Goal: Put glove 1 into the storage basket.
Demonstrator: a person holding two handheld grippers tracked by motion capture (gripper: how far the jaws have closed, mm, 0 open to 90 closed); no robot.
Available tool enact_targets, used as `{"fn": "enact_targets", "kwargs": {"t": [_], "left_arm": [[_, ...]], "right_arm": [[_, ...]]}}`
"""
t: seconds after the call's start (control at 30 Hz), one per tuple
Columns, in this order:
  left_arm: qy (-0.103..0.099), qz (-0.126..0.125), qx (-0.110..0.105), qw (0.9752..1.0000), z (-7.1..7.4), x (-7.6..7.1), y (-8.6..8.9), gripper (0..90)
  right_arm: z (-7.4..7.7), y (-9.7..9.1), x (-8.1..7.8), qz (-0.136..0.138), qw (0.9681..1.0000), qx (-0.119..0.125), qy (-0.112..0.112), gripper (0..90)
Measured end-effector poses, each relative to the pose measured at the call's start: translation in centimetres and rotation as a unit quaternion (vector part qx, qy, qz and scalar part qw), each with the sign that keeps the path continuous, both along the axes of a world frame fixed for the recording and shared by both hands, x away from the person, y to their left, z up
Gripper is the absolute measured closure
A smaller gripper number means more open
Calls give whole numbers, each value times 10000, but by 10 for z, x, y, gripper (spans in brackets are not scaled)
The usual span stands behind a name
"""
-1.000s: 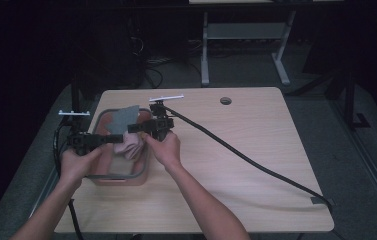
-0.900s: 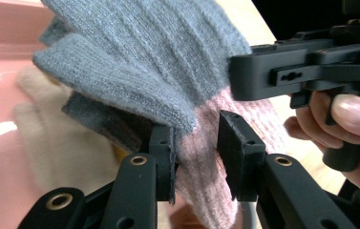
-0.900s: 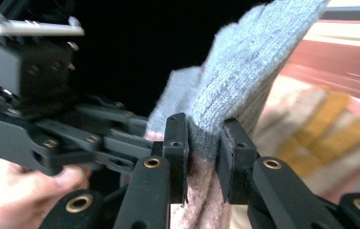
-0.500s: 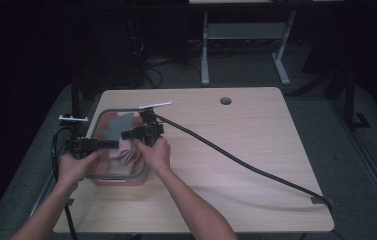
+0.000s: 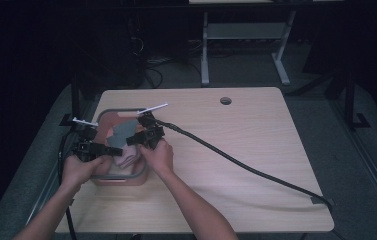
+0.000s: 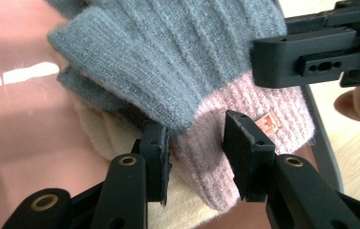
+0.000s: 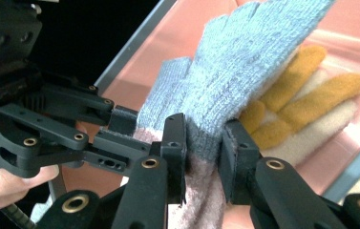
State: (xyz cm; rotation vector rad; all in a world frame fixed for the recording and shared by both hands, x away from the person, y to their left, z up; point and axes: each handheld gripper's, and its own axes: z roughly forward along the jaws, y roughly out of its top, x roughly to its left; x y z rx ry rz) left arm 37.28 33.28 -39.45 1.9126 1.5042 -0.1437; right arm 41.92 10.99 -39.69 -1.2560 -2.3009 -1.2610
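Over pink bin (image 5: 107, 181), both grippers lower than before, glove (image 6: 177, 71) deeper inside.

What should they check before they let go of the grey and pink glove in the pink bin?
1. Glove over the bin: ok. The grey and pink glove lies inside the pink bin, on top of a cream and yellow glove.
2. Left gripper loosened: ok. Its jaws have just been opening, and a gap shows beside the pink cuff.
3. Right gripper loosened: not ok. Its jaws have opened a little, but its pads still squeeze the glove.
4. Glove resting flat: cannot tell; the grippers may still bear part of it.
5. Grippers apart from each other: ok, close but not touching.
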Motion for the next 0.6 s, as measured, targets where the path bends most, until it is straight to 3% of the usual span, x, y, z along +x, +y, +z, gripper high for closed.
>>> {"fn": "enact_targets", "kwargs": {"t": [0.17,0.6], "left_arm": [[31,-48,2,10000,0,0,-1,596],[88,-114,84,9999,2,-2,1,603]], "right_arm": [[1,-1,-1,24,9999,-150,-78,707],[7,-3,-2,25,9996,-238,-159,631]]}}
